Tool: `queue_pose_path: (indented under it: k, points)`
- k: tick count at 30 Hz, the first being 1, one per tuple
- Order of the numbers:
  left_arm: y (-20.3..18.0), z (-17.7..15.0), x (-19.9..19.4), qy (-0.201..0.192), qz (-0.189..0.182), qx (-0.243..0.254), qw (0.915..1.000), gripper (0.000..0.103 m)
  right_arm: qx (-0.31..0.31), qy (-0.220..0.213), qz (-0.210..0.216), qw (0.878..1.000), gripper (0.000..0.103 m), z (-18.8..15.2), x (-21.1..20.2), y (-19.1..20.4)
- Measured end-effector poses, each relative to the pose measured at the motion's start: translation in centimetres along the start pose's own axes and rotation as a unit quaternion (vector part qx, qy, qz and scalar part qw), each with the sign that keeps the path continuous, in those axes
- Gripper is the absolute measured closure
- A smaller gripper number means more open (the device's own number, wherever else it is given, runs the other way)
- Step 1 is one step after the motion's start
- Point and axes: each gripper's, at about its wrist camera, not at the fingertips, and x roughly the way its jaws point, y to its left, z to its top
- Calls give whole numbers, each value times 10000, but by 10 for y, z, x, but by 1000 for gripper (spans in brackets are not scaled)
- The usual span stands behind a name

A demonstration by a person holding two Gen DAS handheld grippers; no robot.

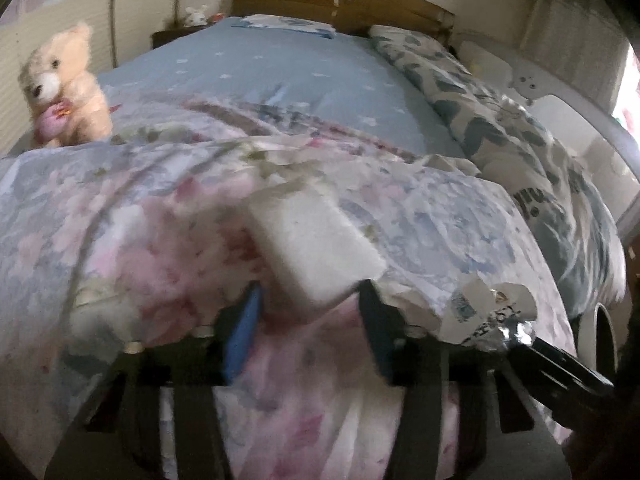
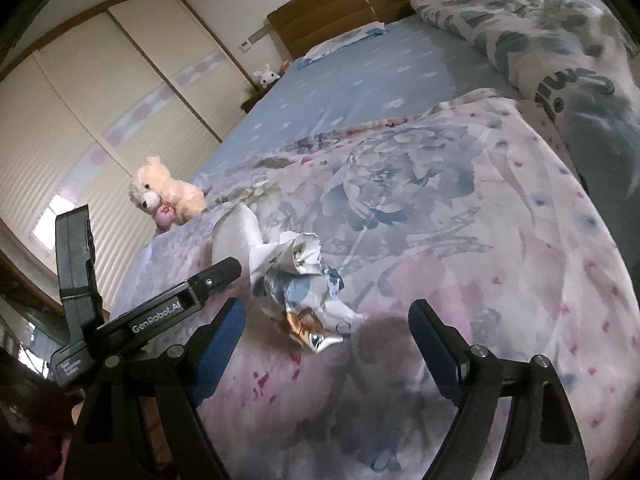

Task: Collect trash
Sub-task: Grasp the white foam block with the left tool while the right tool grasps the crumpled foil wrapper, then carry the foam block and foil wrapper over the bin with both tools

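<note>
Pink-blue floral quilt [image 2: 440, 208], pale blue starred sheet [image 2: 360, 76], seemingly cream teddy [image 2: 168, 196].

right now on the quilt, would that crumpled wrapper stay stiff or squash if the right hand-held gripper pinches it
The crumpled wrapper will probably squash: it looks thin, creased and foil-lined. Likely very light, so a push from the open right hand-held gripper may slide it across the soft quilt. Its shiny foil might slip.

— Any lettering you can read?
— "GenRobot.AI" in white on the black body of the left gripper [image 2: 166, 312]. A small white label lower on it is too blurred.
— And the crumpled wrapper [image 1: 494, 312]?
— Dark letters, but illegible.
</note>
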Motion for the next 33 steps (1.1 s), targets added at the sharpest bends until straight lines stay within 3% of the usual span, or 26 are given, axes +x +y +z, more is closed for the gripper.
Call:
queue_pose_path:
  k: [1,3,6,8,18,33]
  points:
    - [-2,0,0,-8,-23,46,10000,71,7,15,3,10000,23,1,3,0]
    - [-7,-1,-2,-102,76,192,9997,72,-40,19,-25,10000,45,1,6,1]
    - [-6,-1,-4,-116,71,183,9997,74,-108,82,13,9999,67,1,10,4]
    - [-4,-4,-8,-105,35,121,9999,75,-147,54,52,9999,73,0,9,6]
    - [-15,-33,-51,-217,-150,162,9995,75,16,-27,105,9999,76,-11,-19,0]
    - [-48,-92,-100,-53,-626,304,9976,75,339,-270,42,9991,76,-46,-83,-20]
